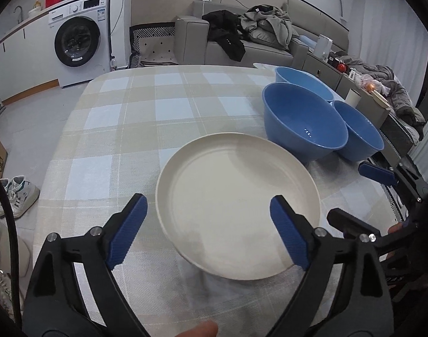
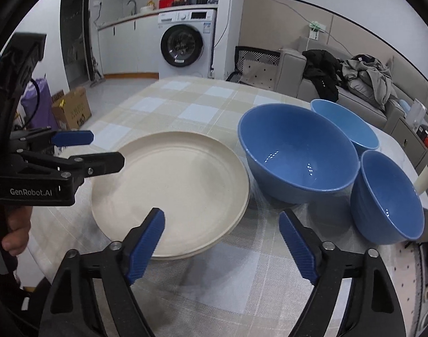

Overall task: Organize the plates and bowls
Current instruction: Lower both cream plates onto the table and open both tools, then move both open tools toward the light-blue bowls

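Observation:
A cream plate [image 1: 236,205] lies on the checked tablecloth [image 1: 135,129]; in the right wrist view the plate [image 2: 171,193] shows a double rim, as if two are stacked. Right of it stand three blue bowls: a large one [image 2: 298,154], a paler one [image 2: 346,123] behind it and a smaller one [image 2: 388,196] nearest the table's right edge. My left gripper [image 1: 208,200] hovers open over the plate's near left rim, its pads pressing on nothing. Over the near right rim, my right gripper [image 2: 221,214] is open too, with nothing held.
A pale cup [image 2: 424,179] stands beyond the small bowl at the table's right edge. Behind the table are a grey sofa [image 1: 242,53] with clothes and a washing machine [image 1: 79,39]. Shoes [image 1: 14,196] and a cardboard box [image 2: 73,109] sit on the floor.

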{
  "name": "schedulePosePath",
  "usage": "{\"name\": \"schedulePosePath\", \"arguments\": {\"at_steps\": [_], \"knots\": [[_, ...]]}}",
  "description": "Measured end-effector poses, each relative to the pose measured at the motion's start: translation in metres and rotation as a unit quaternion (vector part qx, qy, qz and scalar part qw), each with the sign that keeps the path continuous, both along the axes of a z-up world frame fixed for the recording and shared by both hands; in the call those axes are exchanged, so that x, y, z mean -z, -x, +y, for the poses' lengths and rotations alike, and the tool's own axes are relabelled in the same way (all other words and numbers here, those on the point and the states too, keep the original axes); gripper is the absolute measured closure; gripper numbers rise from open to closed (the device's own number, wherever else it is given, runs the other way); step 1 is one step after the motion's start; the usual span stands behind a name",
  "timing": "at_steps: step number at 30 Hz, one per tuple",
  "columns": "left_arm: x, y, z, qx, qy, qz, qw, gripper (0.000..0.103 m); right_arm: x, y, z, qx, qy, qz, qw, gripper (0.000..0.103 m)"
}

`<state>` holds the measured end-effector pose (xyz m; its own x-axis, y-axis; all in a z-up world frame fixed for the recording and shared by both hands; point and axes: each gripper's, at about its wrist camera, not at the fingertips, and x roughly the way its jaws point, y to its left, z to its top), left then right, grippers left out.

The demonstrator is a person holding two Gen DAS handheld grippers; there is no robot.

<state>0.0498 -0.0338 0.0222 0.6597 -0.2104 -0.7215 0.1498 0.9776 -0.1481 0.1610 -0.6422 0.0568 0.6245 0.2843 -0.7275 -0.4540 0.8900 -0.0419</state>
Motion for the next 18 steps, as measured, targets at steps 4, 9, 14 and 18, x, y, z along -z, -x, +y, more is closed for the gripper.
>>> {"name": "schedulePosePath", "arguments": {"at_steps": [4,9,14,18], "knots": [[-0.005,0.006,-0.008,0.012,0.01,-0.005,0.9999,0.002,-0.009,0.005,-0.018,0.02,-0.039,-0.005,0.999,0.001],[-0.005,0.01,-0.018,0.021,0.0,-0.006,0.9998,0.002,-0.017,0.007,-0.032,0.033,-0.059,-0.005,0.998,0.001],[-0.002,0.01,-0.018,0.021,-0.003,-0.003,0.9998,0.002,-0.02,0.006,-0.039,0.036,-0.069,0.002,0.997,0.001],[-0.002,0.01,-0.014,0.014,-0.004,-0.004,0.9999,0.002,-0.018,0.006,-0.042,0.041,-0.07,0.003,0.997,0.001]]}}
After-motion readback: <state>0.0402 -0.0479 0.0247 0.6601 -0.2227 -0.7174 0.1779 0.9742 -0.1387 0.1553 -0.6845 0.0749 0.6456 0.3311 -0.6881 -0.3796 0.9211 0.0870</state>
